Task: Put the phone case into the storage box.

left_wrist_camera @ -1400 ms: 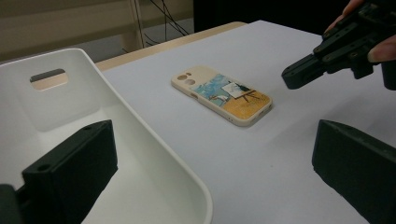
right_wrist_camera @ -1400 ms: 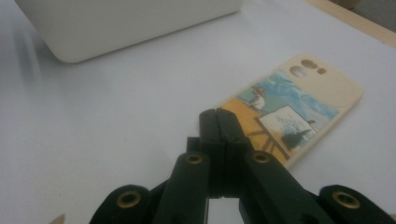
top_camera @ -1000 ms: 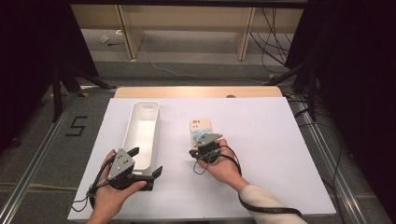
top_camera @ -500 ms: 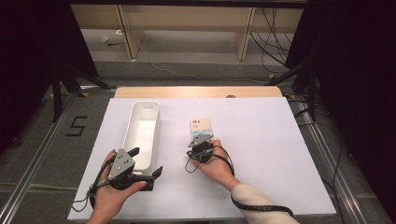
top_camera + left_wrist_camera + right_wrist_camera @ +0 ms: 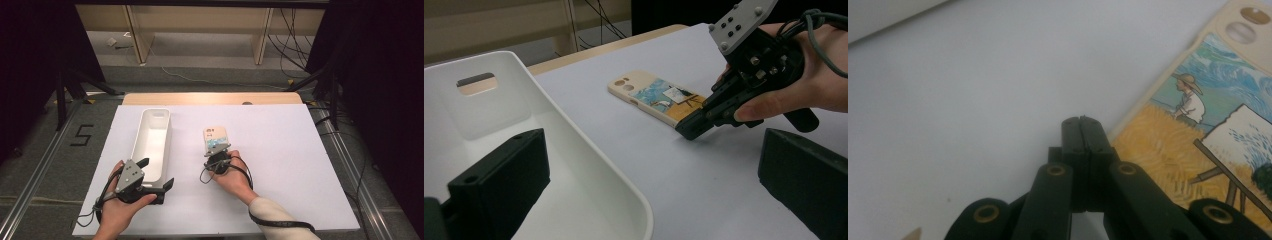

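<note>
A beige phone case (image 5: pixel 216 136) with a painted field scene lies flat on the white table top, right of a long white bin (image 5: pixel 141 135). My right gripper (image 5: pixel 212 153) is shut with nothing between its jaws. Its tip (image 5: pixel 1082 122) rests low at the case's (image 5: pixel 1208 125) near left edge, and from the side the tip (image 5: pixel 686 131) looks to touch the case's (image 5: pixel 649 95) near corner. My left gripper (image 5: pixel 156 172) is open at the bin's near end. One jaw is over the bin's inside (image 5: pixel 574 145) and the other over the table.
The white board (image 5: pixel 300 165) covers a wooden table whose far edge (image 5: pixel 210 98) shows. Shelving legs and cables stand on the floor beyond. A floor mark "5" (image 5: pixel 82 135) lies to the left.
My right hand has shifted slightly to the left at the case's near edge, jaws still shut. The left hand and the bin have not moved.
</note>
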{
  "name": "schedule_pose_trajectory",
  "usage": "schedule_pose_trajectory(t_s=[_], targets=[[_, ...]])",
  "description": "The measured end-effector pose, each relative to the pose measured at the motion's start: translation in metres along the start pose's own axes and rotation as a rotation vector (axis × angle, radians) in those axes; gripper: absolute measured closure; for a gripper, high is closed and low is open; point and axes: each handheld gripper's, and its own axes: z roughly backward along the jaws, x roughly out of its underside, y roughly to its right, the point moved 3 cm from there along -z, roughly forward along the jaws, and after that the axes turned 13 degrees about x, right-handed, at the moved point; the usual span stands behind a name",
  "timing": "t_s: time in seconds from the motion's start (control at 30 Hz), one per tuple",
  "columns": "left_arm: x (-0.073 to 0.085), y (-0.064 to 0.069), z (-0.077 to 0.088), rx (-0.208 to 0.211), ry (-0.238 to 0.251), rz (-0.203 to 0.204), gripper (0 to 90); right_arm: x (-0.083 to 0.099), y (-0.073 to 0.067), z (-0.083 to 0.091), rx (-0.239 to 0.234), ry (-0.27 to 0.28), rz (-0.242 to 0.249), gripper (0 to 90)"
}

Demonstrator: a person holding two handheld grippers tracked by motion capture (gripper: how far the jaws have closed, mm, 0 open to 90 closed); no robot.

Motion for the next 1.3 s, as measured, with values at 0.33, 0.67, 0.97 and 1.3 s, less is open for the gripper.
schedule_pose_trajectory(t_s=[0.33,0.67,0.97,1.3], targets=[[0.0,0.0,0.0,-0.001,-0.001,0.002,0.0,0.014,0.021,0.011,0.031,-0.054,-0.048,90.0],[0.0,0.001,-0.001,-0.001,0.0,0.003,0.0,0.022,0.033,0.017,0.052,-0.068,-0.093,90.0],[0.0,0.0,0.0,-0.001,0.003,0.001,0.0,-0.001,0.012,0.004,0.028,-0.027,-0.074,90.0],[0.0,0.0,0.0,0.0,0.001,0.0,0.0,-0.003,0.013,-0.004,0.047,-0.044,-0.085,90.0]])
